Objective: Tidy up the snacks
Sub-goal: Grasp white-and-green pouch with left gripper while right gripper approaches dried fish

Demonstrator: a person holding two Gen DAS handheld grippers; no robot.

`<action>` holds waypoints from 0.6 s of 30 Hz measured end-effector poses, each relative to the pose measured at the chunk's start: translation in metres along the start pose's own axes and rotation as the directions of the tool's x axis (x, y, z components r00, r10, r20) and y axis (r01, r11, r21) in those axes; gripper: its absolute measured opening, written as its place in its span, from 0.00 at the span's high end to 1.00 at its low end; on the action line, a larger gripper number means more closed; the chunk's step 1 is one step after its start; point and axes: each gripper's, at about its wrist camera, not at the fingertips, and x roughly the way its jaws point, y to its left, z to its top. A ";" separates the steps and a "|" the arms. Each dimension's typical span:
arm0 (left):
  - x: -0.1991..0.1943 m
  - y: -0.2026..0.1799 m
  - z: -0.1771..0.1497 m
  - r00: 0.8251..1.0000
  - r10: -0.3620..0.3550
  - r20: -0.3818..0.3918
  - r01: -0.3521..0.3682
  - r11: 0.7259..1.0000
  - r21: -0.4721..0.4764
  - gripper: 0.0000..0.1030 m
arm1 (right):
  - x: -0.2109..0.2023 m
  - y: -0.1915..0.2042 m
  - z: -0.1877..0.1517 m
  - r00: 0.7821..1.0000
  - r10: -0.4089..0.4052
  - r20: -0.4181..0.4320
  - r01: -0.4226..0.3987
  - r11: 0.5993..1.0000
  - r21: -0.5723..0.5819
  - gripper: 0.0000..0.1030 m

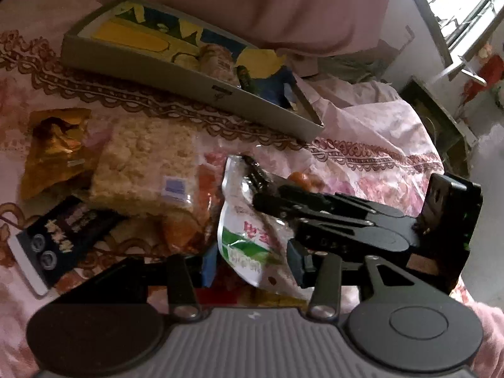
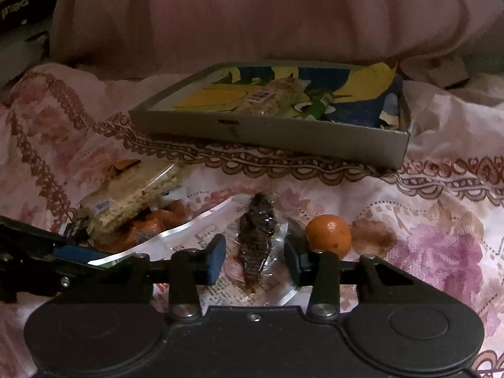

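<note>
A pink floral bedspread [image 2: 425,195] carried the shallow grey cardboard box [image 2: 283,135] at twelve o'clock. The right tool [image 2: 255,260] stood part open astride a clear-wrapped dark snack [image 2: 256,236], seemingly untouched. Only the left view showed a window [image 1: 456,3]; the left tool [image 1: 252,266], part open, hovered over a white-green pouch [image 1: 242,239].

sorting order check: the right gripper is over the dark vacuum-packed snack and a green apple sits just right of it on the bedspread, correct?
Not an apple: the right wrist view shows a small orange fruit right of the dark vacuum-packed snack. The right gripper does straddle that snack on the bedspread.
</note>
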 end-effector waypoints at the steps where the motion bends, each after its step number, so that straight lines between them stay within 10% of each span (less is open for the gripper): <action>1: 0.001 -0.002 0.000 1.000 0.007 0.007 -0.007 1.000 -0.001 0.51 | 0.000 -0.002 0.000 1.000 0.003 -0.005 -0.003 1.000 0.007 0.64; 13: 0.006 -0.009 0.011 0.997 -0.057 0.046 0.061 0.995 -0.081 0.48 | -0.007 -0.028 0.008 0.992 0.090 -0.085 -0.078 0.987 0.138 0.68; 18: 0.025 -0.013 0.014 1.000 0.022 0.006 -0.022 0.999 -0.045 0.55 | -0.010 -0.027 0.007 0.991 0.090 -0.095 -0.078 0.990 0.116 0.68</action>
